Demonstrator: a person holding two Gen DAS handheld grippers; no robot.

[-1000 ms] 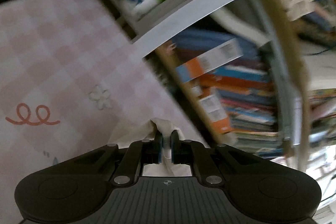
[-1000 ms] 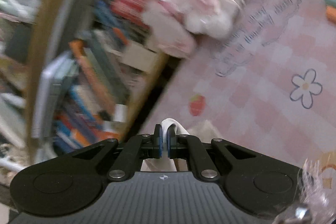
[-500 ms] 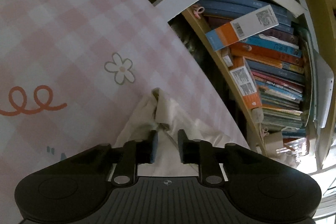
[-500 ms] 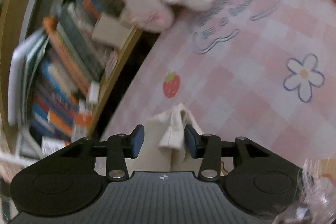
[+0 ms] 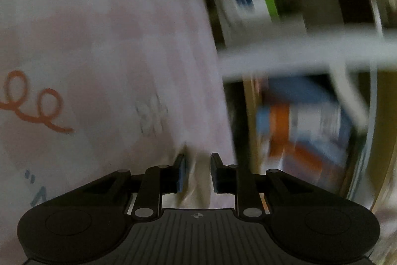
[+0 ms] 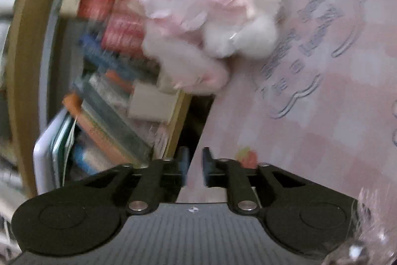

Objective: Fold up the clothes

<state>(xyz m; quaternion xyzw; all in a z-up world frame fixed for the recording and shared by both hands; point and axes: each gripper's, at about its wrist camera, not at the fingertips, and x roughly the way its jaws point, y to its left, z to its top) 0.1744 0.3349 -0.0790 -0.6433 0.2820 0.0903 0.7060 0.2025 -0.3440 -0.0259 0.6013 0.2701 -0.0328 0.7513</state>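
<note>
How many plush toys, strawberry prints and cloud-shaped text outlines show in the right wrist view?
Plush toy: 1
Strawberry print: 1
Cloud-shaped text outline: 1
Total: 3

Your left gripper (image 5: 197,171) has just opened a little, and your right gripper (image 6: 193,169) has just narrowed, both empty.

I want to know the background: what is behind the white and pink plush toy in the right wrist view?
Behind the plush toy stand red books on a wooden shelf. The toy covers the rest of that row.
</note>
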